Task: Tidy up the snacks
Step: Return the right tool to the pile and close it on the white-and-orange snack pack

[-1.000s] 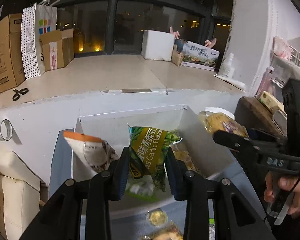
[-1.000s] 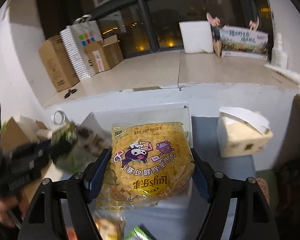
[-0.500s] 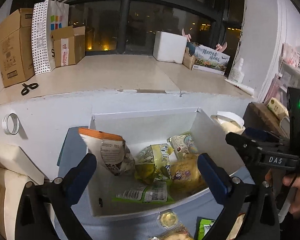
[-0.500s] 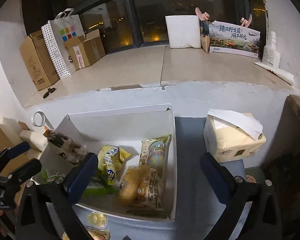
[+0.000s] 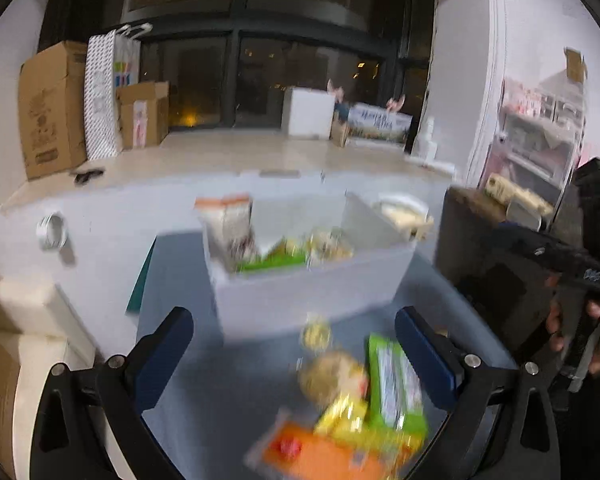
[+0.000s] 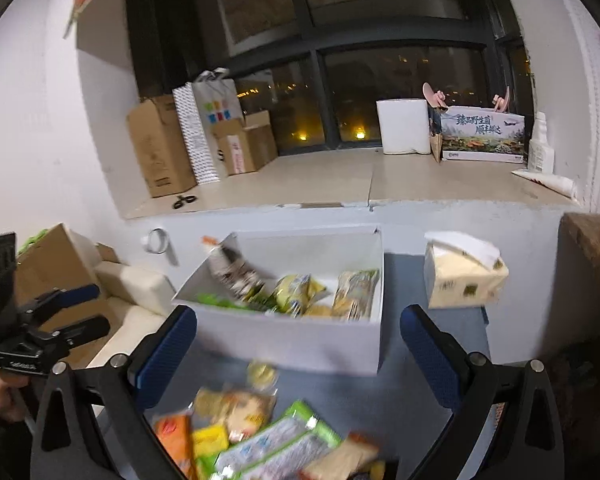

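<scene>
Grey tabletop — white box mid-table, both grippers' fingers apart, seemingly empty — snacks at near edge

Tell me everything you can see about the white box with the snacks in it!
The white box is rectangular with an open top and thin, plain walls that look like cardboard or foam. It sits upright on the grey-blue table against the white ledge. Several snack packets lie inside; one leans on its left wall. More snacks lie loose in front.

We see a white box on a grey-blue table, a green packet, an orange packet, a polka-dotted bag, and brown cartons.
</scene>
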A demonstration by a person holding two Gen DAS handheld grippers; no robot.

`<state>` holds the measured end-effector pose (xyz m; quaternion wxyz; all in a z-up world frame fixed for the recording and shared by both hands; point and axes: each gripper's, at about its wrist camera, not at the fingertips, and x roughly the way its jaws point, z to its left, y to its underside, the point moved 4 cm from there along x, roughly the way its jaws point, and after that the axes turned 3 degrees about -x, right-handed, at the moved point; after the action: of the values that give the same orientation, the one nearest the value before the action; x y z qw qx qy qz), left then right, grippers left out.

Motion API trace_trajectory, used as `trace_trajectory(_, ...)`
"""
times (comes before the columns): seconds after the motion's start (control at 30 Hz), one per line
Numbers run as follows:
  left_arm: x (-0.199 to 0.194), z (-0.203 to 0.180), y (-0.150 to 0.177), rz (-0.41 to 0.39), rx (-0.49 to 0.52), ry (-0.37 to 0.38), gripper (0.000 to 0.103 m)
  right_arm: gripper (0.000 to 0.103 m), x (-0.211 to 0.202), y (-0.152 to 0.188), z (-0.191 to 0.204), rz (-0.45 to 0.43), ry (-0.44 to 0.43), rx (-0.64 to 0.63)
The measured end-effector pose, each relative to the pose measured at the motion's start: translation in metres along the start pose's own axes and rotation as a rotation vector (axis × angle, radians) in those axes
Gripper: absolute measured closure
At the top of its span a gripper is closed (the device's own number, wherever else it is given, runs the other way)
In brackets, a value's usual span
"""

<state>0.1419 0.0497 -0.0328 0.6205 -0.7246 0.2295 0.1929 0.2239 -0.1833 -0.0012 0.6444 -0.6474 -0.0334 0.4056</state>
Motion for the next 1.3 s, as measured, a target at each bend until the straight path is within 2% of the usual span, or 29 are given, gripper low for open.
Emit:
trace_trajectory(0.1, -0.011, 0.004, 0.033, 0.005, -0.045, -0.015, 0.0, 0.0, -0.015, 0.038, 0.0, 0.027, 0.042, -0.013)
trace_trajectory(0.23, -0.017, 0.006, 0.062, 0.018, -0.071, -0.052, 0.0, 0.0, -0.021, 0.087, -0.008, 0.113, 0.103, -0.012)
trace_trajectory(0.4, -0.014, 0.005, 0.086, 0.06, -0.107, -0.03, 0.0, 0.0, -0.016, 0.124, -0.02, 0.197, 0.136, -0.016)
trace_trajectory(0.5, -0.01, -0.002, 0.09, 0.073, -0.086, -0.028, 0.0, 0.0, -0.003, 0.13, -0.023, 0.23, 0.139, -0.027)
trace_trajectory(0.67, -0.005, -0.007, 0.091, 0.086, -0.081, -0.013, 0.0, 0.0, 0.04, 0.128, -0.022, 0.317, 0.131, -0.074)
trace_trajectory(0.83, -0.003, -0.008, 0.093, 0.097, -0.064, -0.022, 0.0, 0.0, 0.087, 0.125, -0.042, 0.392, 0.097, 0.013)
trace_trajectory(0.93, 0.0, -0.007, 0.097, 0.11, -0.066, -0.017, 0.0, 0.0, 0.113, 0.129, -0.058, 0.453, 0.132, 0.033)
trace_trajectory(0.97, 0.001, -0.007, 0.099, 0.116, -0.069, -0.02, 0.0, 0.004, 0.118, 0.131, -0.061, 0.467, 0.136, 0.038)
trace_trajectory(1.0, 0.002, -0.006, 0.1, 0.12, -0.069, -0.021, 0.0, 0.021, 0.123, 0.134, -0.062, 0.479, 0.125, 0.046)
trace_trajectory(1.07, 0.005, -0.005, 0.102, 0.13, -0.075, -0.021, 0.0, 0.047, 0.126, 0.138, -0.061, 0.486, 0.106, 0.037)
trace_trajectory(1.1, 0.006, -0.005, 0.103, 0.137, -0.076, -0.02, 0.0, 0.055, 0.124, 0.138, -0.059, 0.483, 0.103, 0.03)
trace_trajectory(1.13, 0.007, -0.005, 0.104, 0.143, -0.075, -0.021, 0.0, 0.055, 0.123, 0.138, -0.057, 0.482, 0.078, 0.035)
trace_trajectory(1.2, 0.008, -0.005, 0.106, 0.147, -0.074, -0.02, 0.0, 0.069, 0.118, 0.137, -0.053, 0.453, 0.056, 0.032)
trace_trajectory(1.3, 0.009, -0.006, 0.107, 0.152, -0.071, -0.019, 0.0, 0.078, 0.108, 0.128, -0.047, 0.41, 0.052, 0.021)
